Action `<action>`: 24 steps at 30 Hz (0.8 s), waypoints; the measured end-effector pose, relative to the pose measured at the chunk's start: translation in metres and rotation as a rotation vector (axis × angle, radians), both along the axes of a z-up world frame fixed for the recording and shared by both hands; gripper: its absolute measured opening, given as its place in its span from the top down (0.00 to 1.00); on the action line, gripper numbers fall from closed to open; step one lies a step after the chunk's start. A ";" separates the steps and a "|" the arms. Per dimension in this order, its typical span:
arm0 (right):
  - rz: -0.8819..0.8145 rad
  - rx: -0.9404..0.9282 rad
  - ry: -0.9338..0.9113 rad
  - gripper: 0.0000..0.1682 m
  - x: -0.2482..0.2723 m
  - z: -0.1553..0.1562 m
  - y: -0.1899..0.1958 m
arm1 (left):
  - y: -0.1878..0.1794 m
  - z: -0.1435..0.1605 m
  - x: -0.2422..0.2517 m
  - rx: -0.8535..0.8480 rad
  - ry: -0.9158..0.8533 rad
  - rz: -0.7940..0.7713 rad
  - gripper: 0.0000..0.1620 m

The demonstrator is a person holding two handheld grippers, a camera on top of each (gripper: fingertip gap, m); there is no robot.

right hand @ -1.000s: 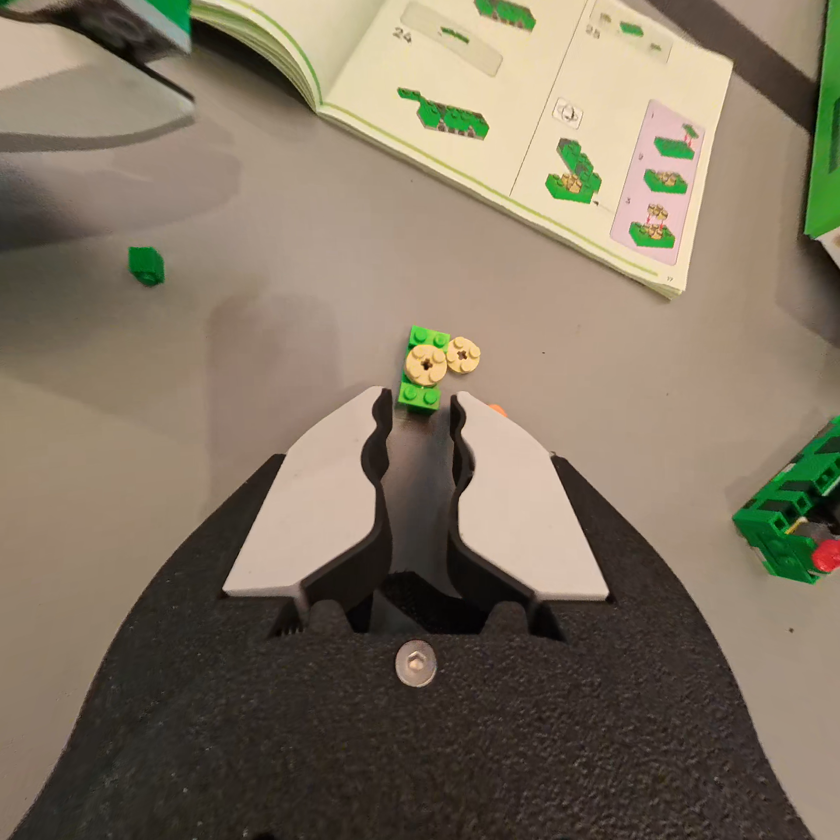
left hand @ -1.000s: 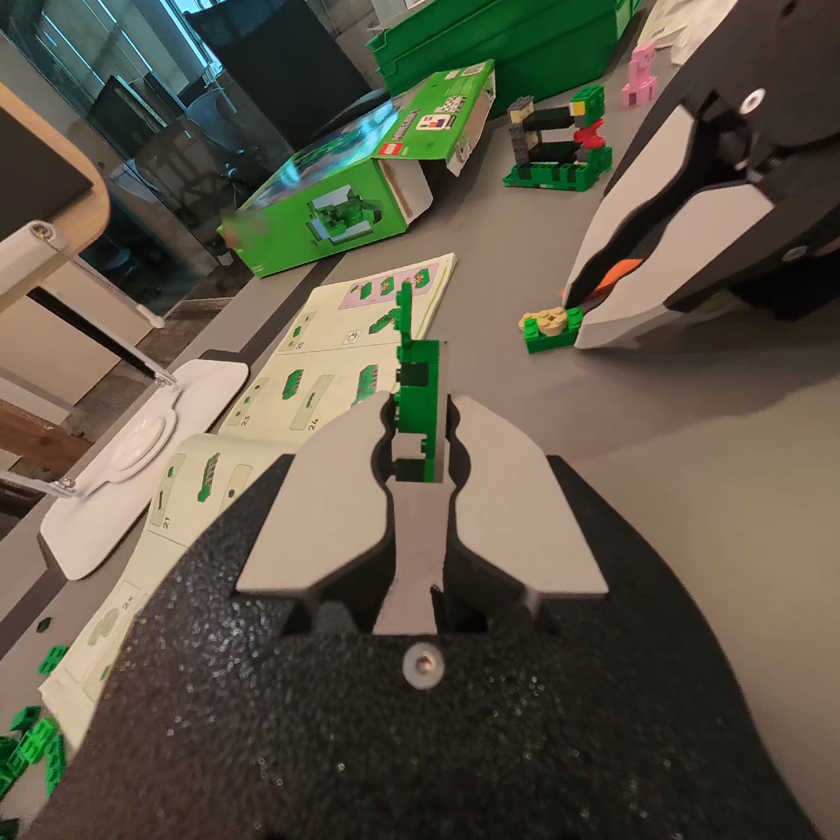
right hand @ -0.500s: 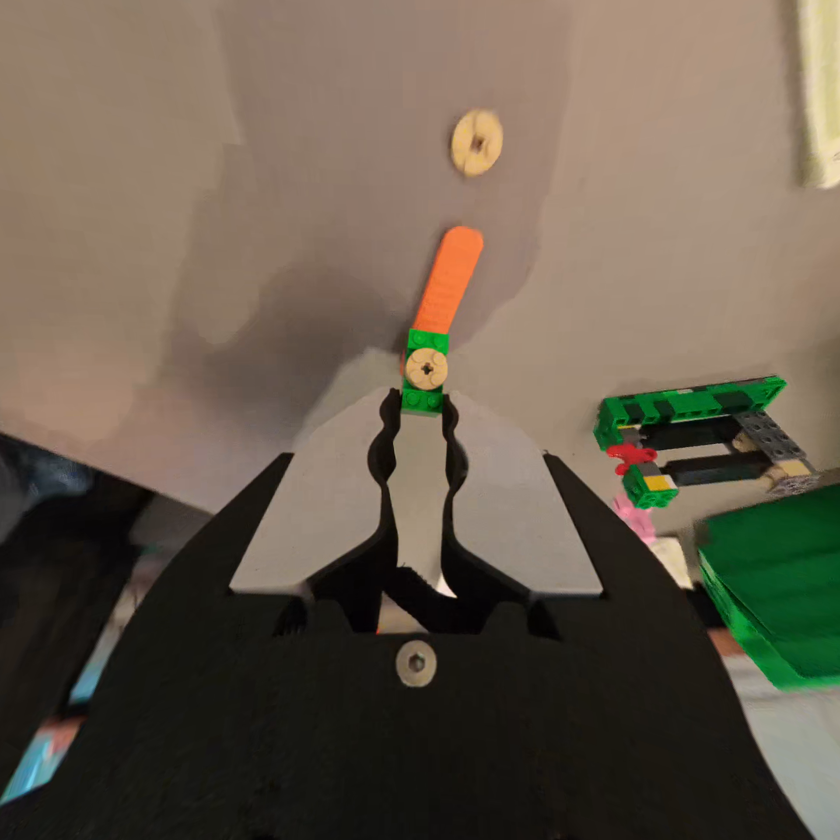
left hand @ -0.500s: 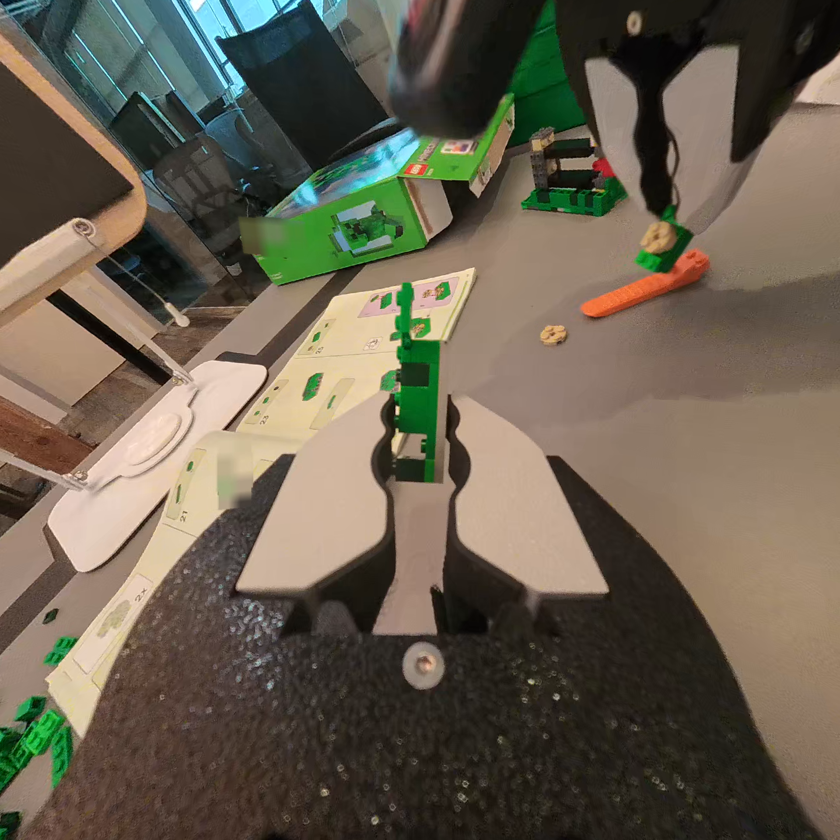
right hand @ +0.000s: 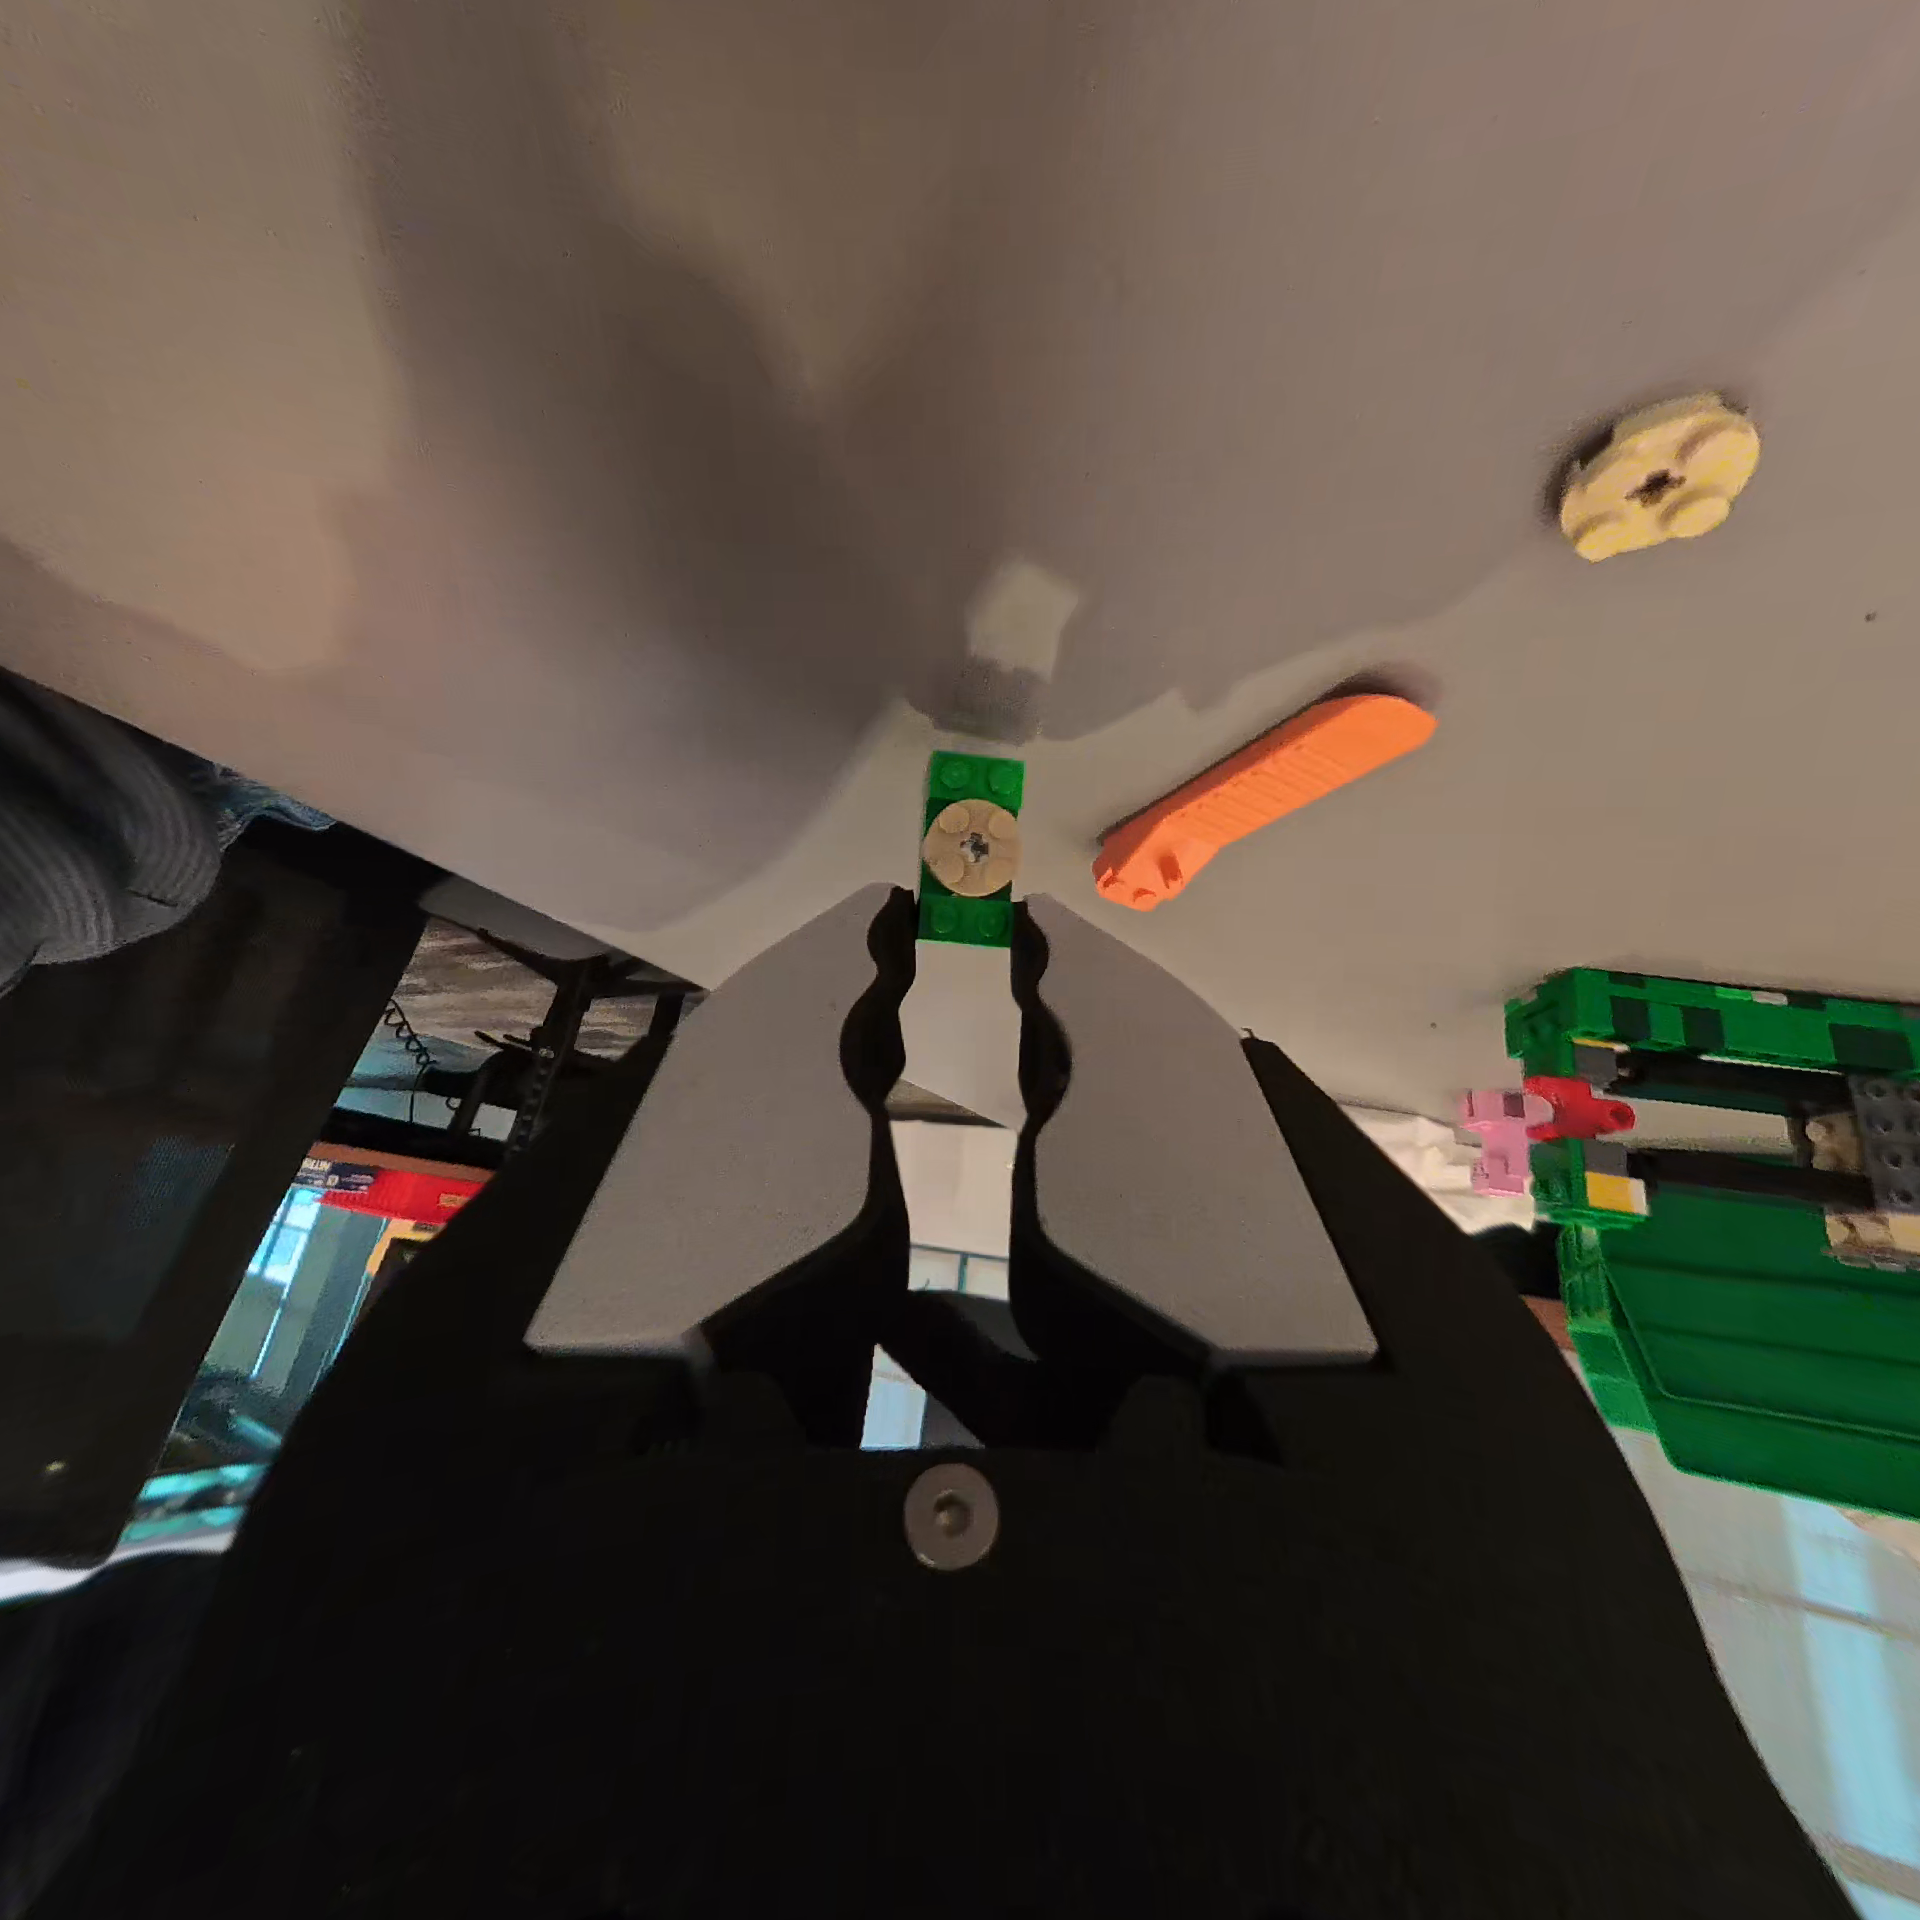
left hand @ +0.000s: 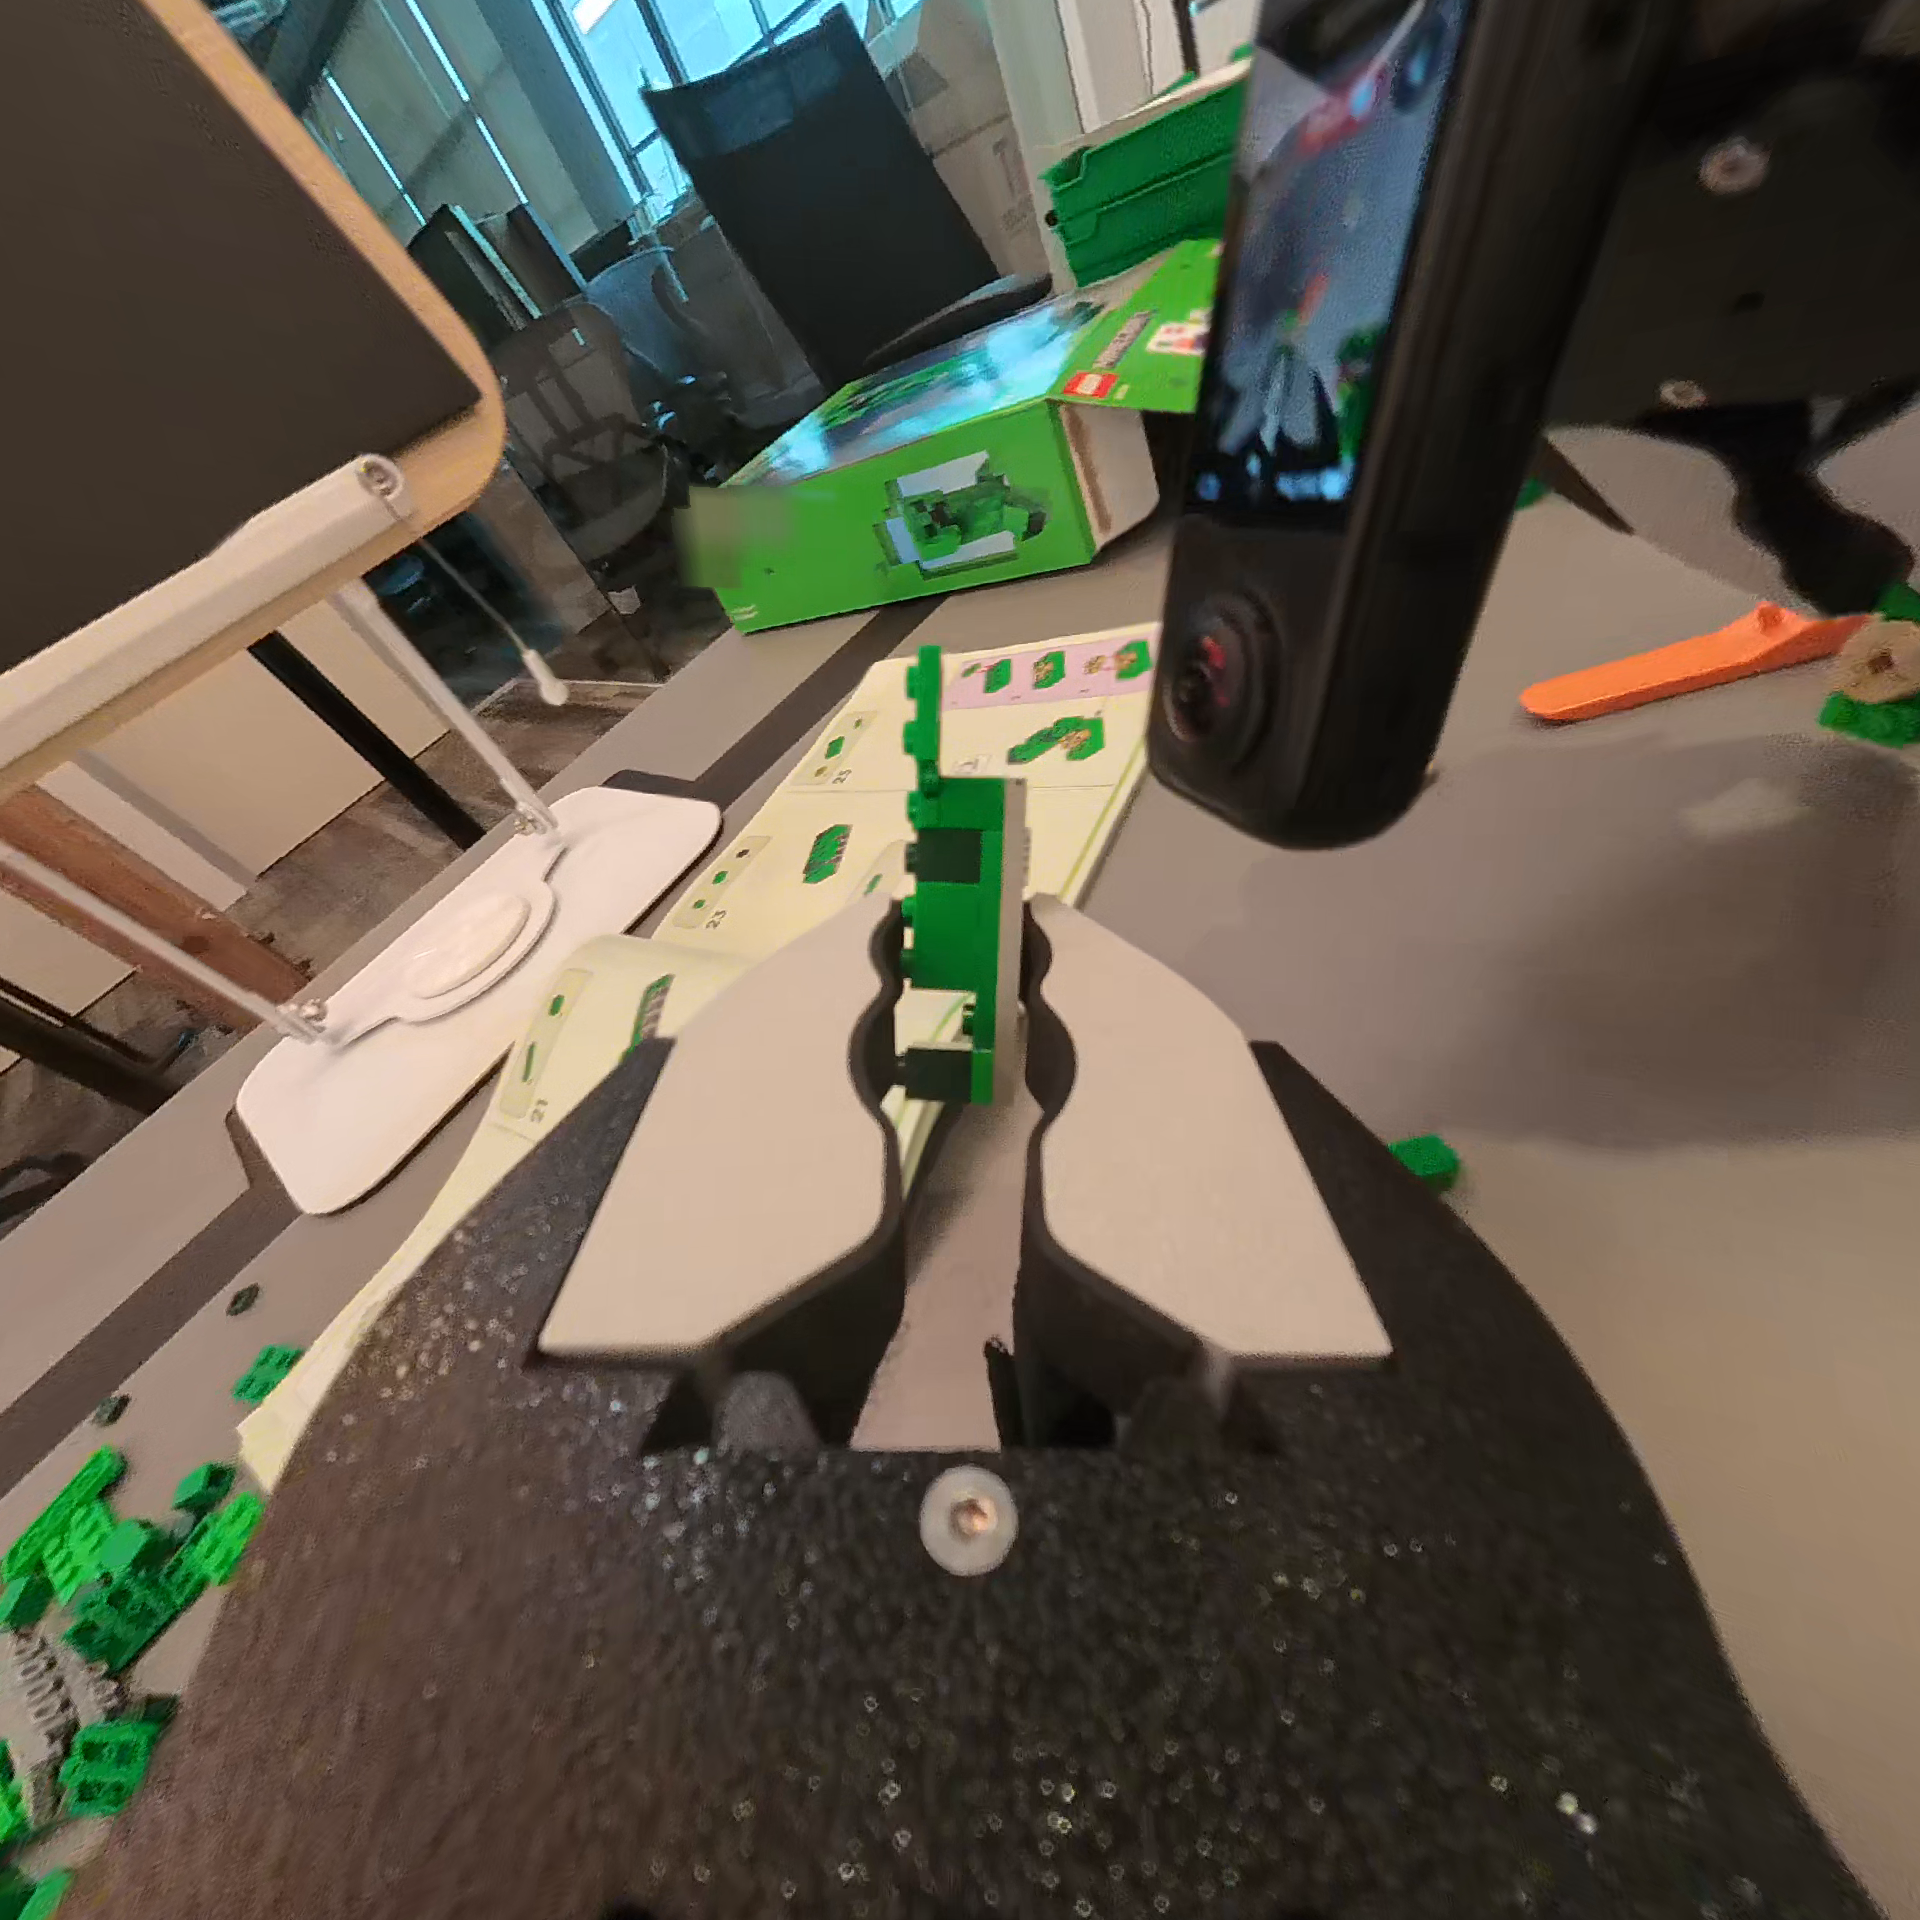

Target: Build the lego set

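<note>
My left gripper (left hand: 961, 925) is shut on a green plate assembly (left hand: 961, 883), held on edge above the instruction booklet (left hand: 862, 831). My right gripper (right hand: 964, 914) is shut on a small green plate with a tan round piece on top (right hand: 969, 847), lifted above the grey table (right hand: 935, 312). That piece also shows at the right edge of the left wrist view (left hand: 1878, 686), under the right gripper's black body and its camera (left hand: 1309, 416). A loose tan round plate (right hand: 1657, 476) lies on the table.
An orange brick separator (right hand: 1262, 795) lies near the held piece. A partly built green and black model (right hand: 1725, 1101) and green bins (right hand: 1766, 1351) are at the right. A green set box (left hand: 935, 509), a white stand base (left hand: 447, 997) and loose green bricks (left hand: 114, 1558) lie at the left.
My right gripper closed on the green plate with one tan round, lifted it off the table and swung over; the second tan round stayed on the table. My left gripper kept its hold.
</note>
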State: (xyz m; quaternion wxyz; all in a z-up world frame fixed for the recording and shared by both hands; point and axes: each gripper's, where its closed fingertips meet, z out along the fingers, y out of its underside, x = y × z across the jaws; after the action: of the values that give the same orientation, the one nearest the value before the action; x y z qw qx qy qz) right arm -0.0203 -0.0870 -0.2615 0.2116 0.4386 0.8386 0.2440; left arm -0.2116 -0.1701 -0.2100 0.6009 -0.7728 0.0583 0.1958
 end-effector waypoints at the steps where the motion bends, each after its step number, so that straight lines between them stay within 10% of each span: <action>1: -0.004 0.007 -0.004 0.90 0.000 -0.003 0.000 | -0.001 0.001 -0.003 0.004 -0.003 0.007 0.88; 15: 0.026 0.009 0.263 0.74 -0.014 0.011 0.006 | -0.003 -0.002 -0.006 -0.005 -0.030 0.004 0.88; 24: 1.042 -0.095 0.668 0.75 -0.018 0.010 -0.009 | 0.003 -0.007 0.007 -0.029 -0.091 -0.094 0.88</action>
State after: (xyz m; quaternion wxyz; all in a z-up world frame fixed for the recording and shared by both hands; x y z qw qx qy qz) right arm -0.0382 -0.0956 -0.2512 -0.1899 0.0142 0.9734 0.1270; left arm -0.2051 -0.1674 -0.2168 0.6003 -0.7858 0.0702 0.1313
